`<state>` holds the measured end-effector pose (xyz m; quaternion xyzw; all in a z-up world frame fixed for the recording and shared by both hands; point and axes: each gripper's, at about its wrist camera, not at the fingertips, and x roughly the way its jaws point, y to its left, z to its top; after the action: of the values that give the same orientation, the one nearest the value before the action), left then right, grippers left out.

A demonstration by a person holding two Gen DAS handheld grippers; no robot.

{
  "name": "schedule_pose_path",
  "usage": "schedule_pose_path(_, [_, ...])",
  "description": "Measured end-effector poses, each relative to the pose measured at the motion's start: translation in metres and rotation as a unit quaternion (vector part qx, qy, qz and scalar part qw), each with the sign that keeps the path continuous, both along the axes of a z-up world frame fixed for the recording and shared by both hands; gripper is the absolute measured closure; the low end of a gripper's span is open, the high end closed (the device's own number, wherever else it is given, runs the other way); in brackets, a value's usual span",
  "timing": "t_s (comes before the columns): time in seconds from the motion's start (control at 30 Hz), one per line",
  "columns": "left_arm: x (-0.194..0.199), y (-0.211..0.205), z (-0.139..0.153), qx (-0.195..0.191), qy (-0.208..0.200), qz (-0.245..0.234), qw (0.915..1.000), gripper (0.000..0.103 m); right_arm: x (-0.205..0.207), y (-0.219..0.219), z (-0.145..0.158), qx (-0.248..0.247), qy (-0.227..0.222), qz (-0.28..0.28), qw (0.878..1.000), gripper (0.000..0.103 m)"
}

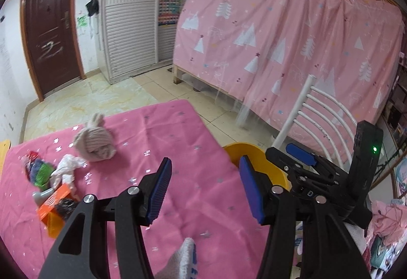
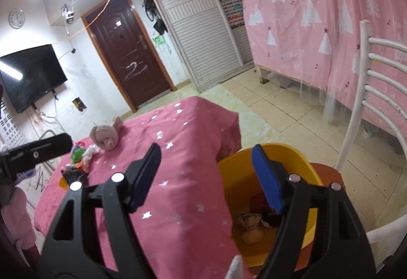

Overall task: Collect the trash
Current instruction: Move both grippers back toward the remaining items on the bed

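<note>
Trash sits in a loose pile on the pink star-print tablecloth, near the table's left edge in left wrist view: crumpled white tissue, green/blue/red wrappers, orange box, dark crinkled wrapper, grey piece beside it. Pink knit hat w/ ears lies just behind the pile, apart from it.

Yellow bin stands on an orange seat off the table's right side, next to white metal chair back. Inside: a few crumpled bits, pale wad, brownish paper, dark red scrap.

Left gripper hovers over the cloth, blue-padded jaws spread wide, nothing btwn them. Right gripper is above the bin/table edge, jaws also spread wide, nothing held; right finger overlaps the bin's inside in view. It also shows in left wrist view at right, over the bin rim.

Bkgd: pink tree-print curtain, brown door, white slatted wardrobe, wall TV, clock.
</note>
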<state>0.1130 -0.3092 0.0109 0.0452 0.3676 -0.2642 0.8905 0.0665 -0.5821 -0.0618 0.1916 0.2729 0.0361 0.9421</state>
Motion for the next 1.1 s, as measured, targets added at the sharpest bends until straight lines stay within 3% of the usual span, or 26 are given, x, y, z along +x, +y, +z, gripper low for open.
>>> schedule_pose_path(0.6, [0.022, 0.091, 0.002, -0.027, 0.0, 0.092, 0.9954, 0.055, 0.015, 0.074, 0.012, -0.031, 0.005, 0.071, 0.997, 0.031])
schedule_pose_path(0.73, [0.027, 0.11, 0.001, -0.027, -0.002, 0.111, 0.9934, 0.055, 0.02, 0.089, 0.014, -0.039, 0.008, 0.088, 0.995, 0.03])
schedule_pose_path(0.8, [0.029, 0.122, 0.0, -0.029, -0.002, 0.122, 0.9921, 0.055, 0.022, 0.099, 0.015, -0.043, 0.009, 0.098, 0.994, 0.025])
schedule_pose_path(1.1, [0.042, 0.167, -0.005, -0.033, 0.006, 0.163, 0.986, 0.055, 0.029, 0.143, 0.021, -0.061, 0.01, 0.145, 0.987, 0.024])
